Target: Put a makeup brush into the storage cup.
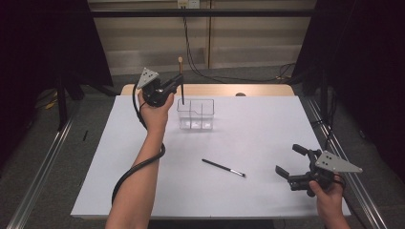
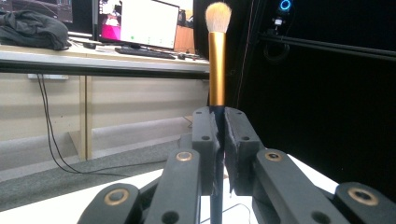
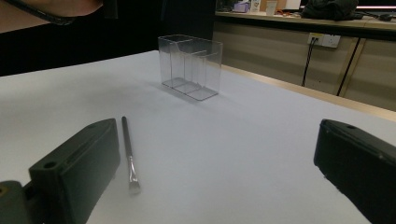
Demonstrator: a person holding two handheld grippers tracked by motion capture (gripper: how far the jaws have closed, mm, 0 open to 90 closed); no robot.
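My left gripper [image 1: 177,86] is shut on a makeup brush [image 1: 181,81] with a black handle, gold ferrule and pale bristles. It holds the brush upright, bristles up, just above the left side of a clear plastic organizer [image 1: 196,114] with several compartments. In the left gripper view the brush [image 2: 217,60] rises from between the pressed jaws of that gripper [image 2: 219,144]. A second, thin black brush [image 1: 223,168] lies flat on the white table [image 1: 267,129] mid-front. My right gripper [image 1: 290,160] stands open at the front right, pointing left; its own view shows the thin brush [image 3: 128,151] and the organizer [image 3: 190,66].
The white table top has a wooden strip [image 1: 258,89] along its far edge. Black curtains hang on both sides and cables [image 1: 210,71] trail on the floor behind. The left gripper's cable [image 1: 138,164] loops beside the forearm.
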